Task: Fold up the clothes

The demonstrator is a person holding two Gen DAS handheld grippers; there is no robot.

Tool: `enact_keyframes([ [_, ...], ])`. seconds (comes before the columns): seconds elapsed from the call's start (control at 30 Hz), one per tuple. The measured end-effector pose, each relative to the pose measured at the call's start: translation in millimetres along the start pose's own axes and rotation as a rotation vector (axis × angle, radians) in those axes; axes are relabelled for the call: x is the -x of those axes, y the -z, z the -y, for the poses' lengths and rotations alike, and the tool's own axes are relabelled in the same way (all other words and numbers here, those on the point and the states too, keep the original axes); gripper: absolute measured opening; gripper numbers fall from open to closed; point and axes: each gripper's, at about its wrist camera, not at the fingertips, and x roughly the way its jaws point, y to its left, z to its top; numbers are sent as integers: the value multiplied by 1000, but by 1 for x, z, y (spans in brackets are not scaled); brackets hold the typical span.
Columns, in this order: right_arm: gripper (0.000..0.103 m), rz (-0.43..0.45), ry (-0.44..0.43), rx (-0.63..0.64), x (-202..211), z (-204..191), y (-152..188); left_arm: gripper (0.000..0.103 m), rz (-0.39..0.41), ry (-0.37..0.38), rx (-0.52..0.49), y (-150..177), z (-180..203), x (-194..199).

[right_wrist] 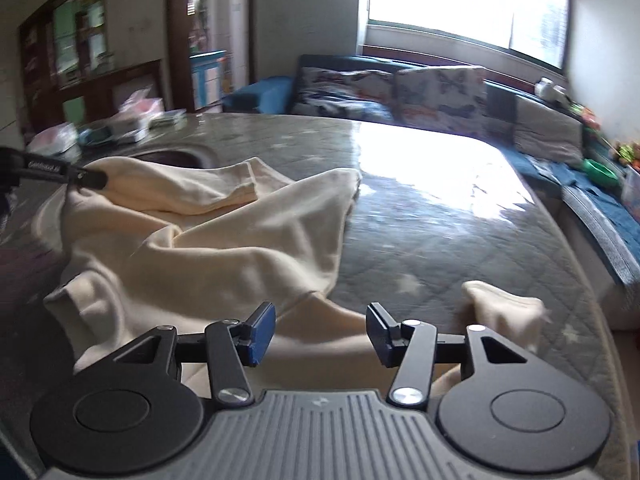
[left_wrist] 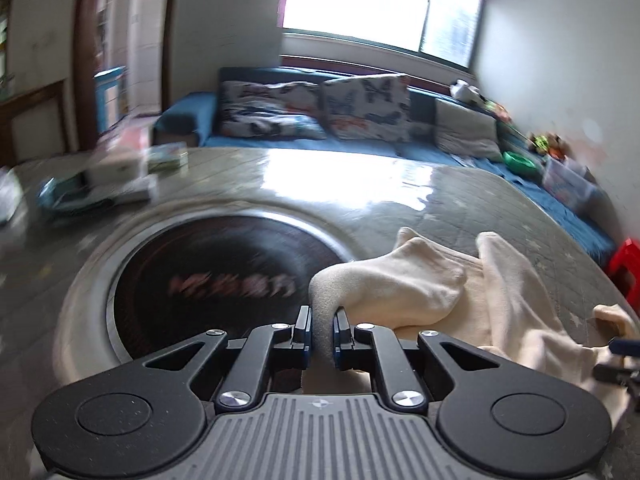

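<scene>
A cream garment point(right_wrist: 224, 240) lies crumpled on the grey quilted table cover point(right_wrist: 460, 240). My left gripper point(left_wrist: 322, 320) is shut on a fold of the cream garment point(left_wrist: 400, 284) and holds it raised above the table. It also shows in the right wrist view point(right_wrist: 92, 178) at the far left, pinching the cloth's edge. My right gripper point(right_wrist: 322, 328) is open and empty, low over the near edge of the garment. A loose end of the cloth point(right_wrist: 508, 312) lies to its right.
A round dark inset with a metal rim point(left_wrist: 224, 276) sits in the table left of the cloth. Boxes and packets point(left_wrist: 120, 176) lie at the table's far left. A blue sofa with patterned cushions point(left_wrist: 320, 112) runs behind. A red stool point(left_wrist: 624, 264) stands at right.
</scene>
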Motion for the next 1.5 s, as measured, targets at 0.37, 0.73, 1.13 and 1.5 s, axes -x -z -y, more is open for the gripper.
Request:
enact_keyframes([
  [0.37, 56, -82, -238, 260, 5, -85, 12, 11, 11, -77, 43, 32, -27, 48],
  [0.73, 57, -160, -340, 304, 29, -84, 3, 44, 26, -121, 9, 39, -41, 68],
  [1.13, 57, -57, -175, 92, -23, -16, -59, 55, -58, 1, -215, 21, 12, -3],
  [1.5, 55, -71, -152, -23, -94, 2, -92, 15, -58, -136, -142, 4, -11, -29],
])
